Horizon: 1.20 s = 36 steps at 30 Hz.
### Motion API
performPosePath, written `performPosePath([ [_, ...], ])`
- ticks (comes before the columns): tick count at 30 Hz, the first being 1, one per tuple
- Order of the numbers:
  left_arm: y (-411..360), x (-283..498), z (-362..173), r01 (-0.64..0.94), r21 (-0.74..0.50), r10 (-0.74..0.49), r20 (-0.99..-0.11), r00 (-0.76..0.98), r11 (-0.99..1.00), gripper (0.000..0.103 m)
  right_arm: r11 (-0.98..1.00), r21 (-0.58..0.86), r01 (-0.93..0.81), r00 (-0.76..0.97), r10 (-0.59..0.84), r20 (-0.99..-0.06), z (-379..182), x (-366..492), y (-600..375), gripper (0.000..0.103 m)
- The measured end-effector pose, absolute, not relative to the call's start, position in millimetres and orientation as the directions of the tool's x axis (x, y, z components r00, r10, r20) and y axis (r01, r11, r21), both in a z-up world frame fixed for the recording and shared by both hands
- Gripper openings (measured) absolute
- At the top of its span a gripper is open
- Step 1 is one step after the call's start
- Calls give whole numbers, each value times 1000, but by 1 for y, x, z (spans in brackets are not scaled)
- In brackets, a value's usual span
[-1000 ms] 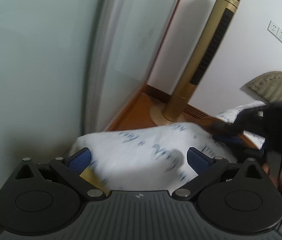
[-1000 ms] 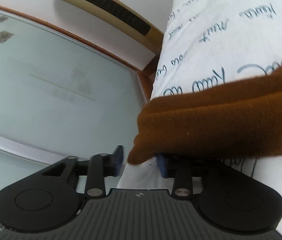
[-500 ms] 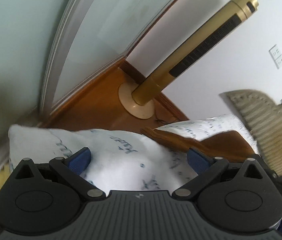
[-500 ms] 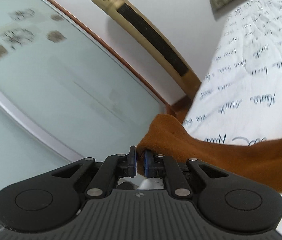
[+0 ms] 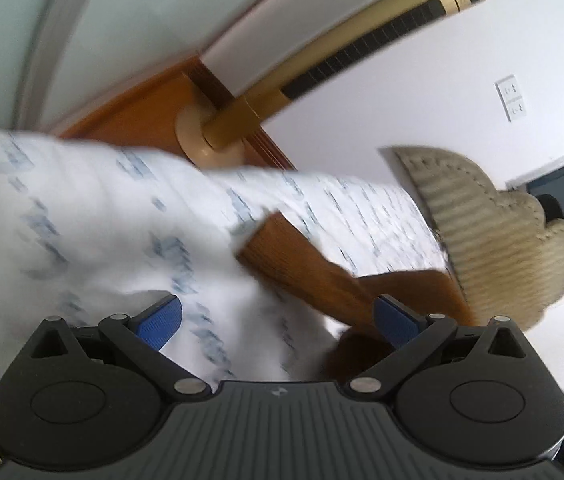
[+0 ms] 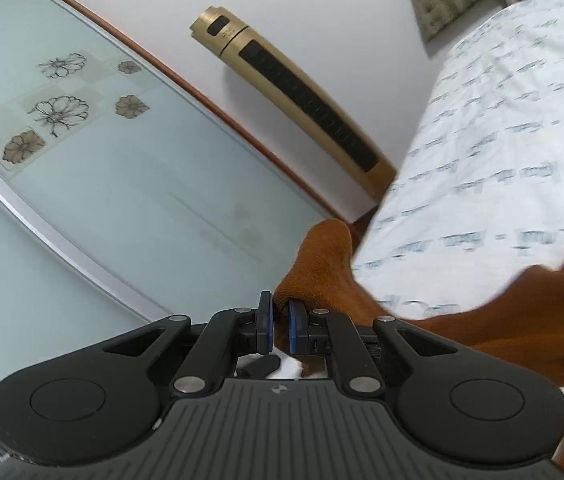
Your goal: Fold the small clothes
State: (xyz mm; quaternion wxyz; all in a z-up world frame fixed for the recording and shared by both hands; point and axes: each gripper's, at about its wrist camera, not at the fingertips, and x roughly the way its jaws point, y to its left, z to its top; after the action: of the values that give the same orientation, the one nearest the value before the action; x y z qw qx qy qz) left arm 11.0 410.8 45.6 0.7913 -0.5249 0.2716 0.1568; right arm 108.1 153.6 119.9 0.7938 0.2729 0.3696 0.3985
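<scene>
A corner of the brown cloth [image 6: 318,264] is pinched between the blue pads of the right gripper [image 6: 280,322], which are pressed tight on it. The corner is likely held this way so it can be lifted and folded over. The left gripper [image 5: 278,320] is held wide apart with nothing in it, just above the cloth's other end, maybe ready to grab. The rest of the cloth is spread on a bed sheet [image 6: 502,140] printed with blue writing. A gold tower fan [image 6: 302,104], a glass door [image 6: 94,184] with flowers and a white wall are seen behind.

Script printed on the bedsheet [image 6: 502,140] is too blurred to read.
</scene>
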Motion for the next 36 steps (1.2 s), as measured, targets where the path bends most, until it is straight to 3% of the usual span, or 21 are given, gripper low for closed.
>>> performPosePath([
  [11,400,42,18,-386,-889,-196,-436,878,247,102,477,797,-370,362,864,-349,90,103,115,13],
  [18,408,40,22,-364,-880,-142,-420,897,305,98,501,788,-357,336,856,-392,65,95,98,14],
  [22,402,45,29,-363,-852,-135,-438,889,376,74,524,791,-316,318,844,-432,45,96,92,16],
  [24,398,48,28,-381,-837,-132,-462,877,393,74,533,787,-310,318,838,-443,40,95,91,16],
  [27,396,49,24,-365,-847,-148,-448,882,386,61,542,782,-308,325,832,-449,37,94,91,16],
  [29,397,46,23,-348,-850,-148,-433,889,394,42,546,782,-302,328,829,-453,35,95,90,16],
  [32,398,44,23,-332,-851,-158,-424,892,408,23,549,783,-294,323,828,-459,32,95,91,16],
  [36,398,48,21,-346,-842,-160,-441,883,413,11,543,785,-298,309,833,-459,32,93,96,16],
])
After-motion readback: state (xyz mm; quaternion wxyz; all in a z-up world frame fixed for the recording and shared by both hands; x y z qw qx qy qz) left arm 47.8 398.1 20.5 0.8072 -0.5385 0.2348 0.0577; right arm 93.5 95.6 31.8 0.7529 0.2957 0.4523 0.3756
